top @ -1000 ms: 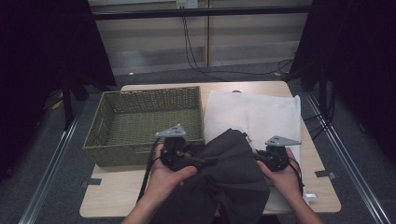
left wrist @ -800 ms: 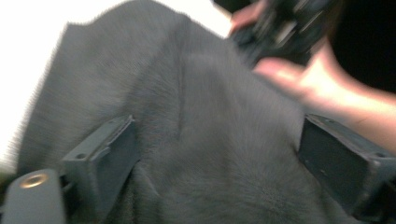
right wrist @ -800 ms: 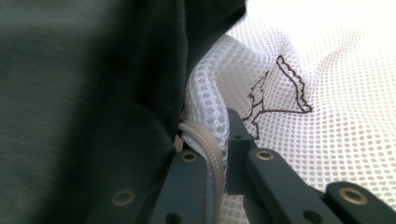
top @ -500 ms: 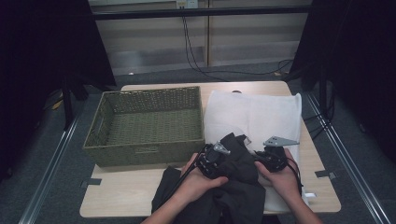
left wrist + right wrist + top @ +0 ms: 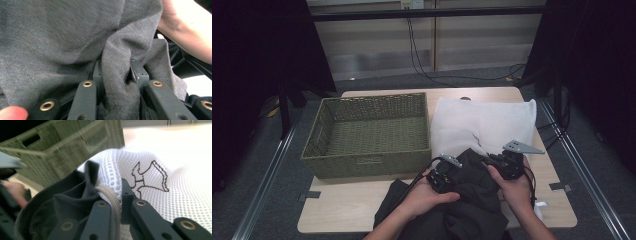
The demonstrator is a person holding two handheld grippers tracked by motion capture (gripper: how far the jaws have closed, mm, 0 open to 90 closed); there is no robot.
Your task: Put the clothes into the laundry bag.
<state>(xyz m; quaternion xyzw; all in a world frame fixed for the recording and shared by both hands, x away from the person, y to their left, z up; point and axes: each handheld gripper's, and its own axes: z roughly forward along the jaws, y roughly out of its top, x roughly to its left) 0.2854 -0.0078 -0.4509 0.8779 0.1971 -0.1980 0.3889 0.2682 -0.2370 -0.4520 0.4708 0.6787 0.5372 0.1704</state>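
Two grippers worked one soft load at the near edge of the table [image 5: 337, 220]: a dark grey garment [image 5: 472, 200] being fed into a white mesh laundry bag [image 5: 484, 122]. The left gripper [image 5: 446, 172] had just been closing, and in the left gripper view its jaws pinched a thick fold of the garment [image 5: 117, 75] between them. The right gripper [image 5: 507, 162] was pressed together on the corded rim of the bag [image 5: 110, 195], holding the mouth up with the garment's dark edge just to its left.

The garment looked light, limp and a little grippy; it would probably sag and bunch wherever it was not held, so a gathered fold, as taken here, seemed a better hold than a single layer. The bag was thin open mesh, also limp, and its stiffer corded rim seemed the sensible place to grip it.

In the high view both forearms came up from below, hands close together, each wrapped around its gripper body. The left gripper pointed toward the right one, low over the cloth heap; the right sat level beside it, its grey plate uppermost. A green woven basket [image 5: 367, 135] stood away to the left of the left gripper
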